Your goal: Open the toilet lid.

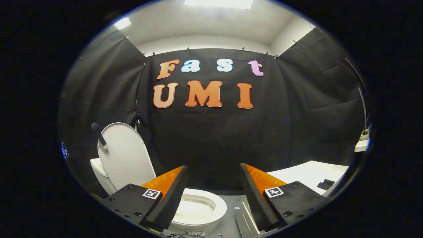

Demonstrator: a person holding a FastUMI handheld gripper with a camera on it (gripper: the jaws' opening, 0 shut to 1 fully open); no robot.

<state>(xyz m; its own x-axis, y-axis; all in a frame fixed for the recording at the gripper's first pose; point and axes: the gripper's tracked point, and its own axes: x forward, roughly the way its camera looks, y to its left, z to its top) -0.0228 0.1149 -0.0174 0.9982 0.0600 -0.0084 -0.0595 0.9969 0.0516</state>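
Observation:
A white toilet stands low to the left of my fingers. Its lid [124, 157] is raised upright and leans back against the white tank [99, 172]. The seat ring and open bowl [201, 208] lie just beyond my left finger, partly hidden by it. My gripper [214, 172] is open, fingers wide apart with nothing between them, held above and slightly right of the bowl. A dark knob-like handle [98, 134] sticks out beside the top left of the lid.
A white tabletop [307, 173] with a small dark object [325, 183] lies beyond my right finger. Black cloth walls close the booth behind and at both sides. Grey floor [231, 211] with a metal plate [246, 219] shows between the fingers.

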